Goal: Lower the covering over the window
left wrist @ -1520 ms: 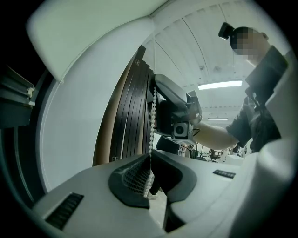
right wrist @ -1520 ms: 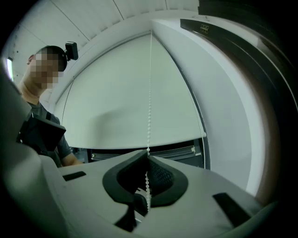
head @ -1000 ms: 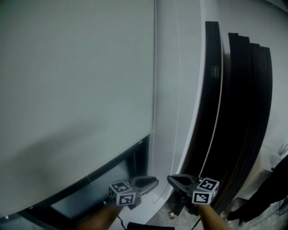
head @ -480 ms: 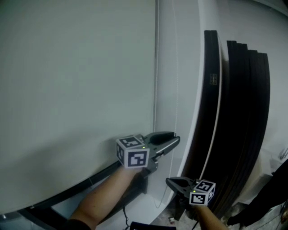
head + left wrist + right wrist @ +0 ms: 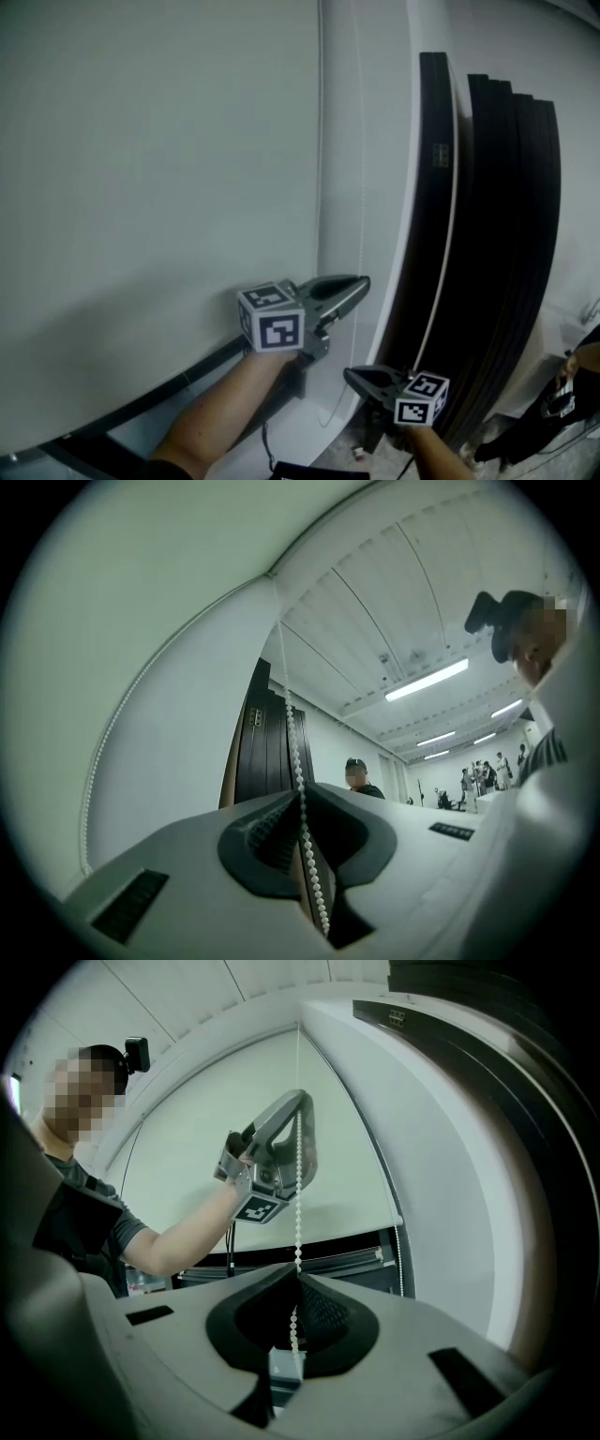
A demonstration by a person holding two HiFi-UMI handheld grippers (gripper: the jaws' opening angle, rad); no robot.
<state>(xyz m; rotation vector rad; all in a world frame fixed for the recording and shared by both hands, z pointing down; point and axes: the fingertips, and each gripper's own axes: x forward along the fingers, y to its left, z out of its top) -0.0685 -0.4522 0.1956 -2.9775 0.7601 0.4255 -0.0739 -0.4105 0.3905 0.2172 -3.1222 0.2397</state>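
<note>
Pale roller blind (image 5: 141, 187) fills the wall; left gripper (image 5: 362, 280), jaws just closing, and right gripper (image 5: 349, 373) both pinch the bead chain (image 5: 292, 733)

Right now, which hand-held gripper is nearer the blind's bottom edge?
Left. The left hand-held gripper, jaws just closed on the bead chain, is beside the blind's bottom edge; the right hand-held gripper grips the chain lower down.

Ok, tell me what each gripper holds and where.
Both hold the bead chain: the left gripper, jaws just closed on it, higher up; the right gripper lower on the same strand.
</note>
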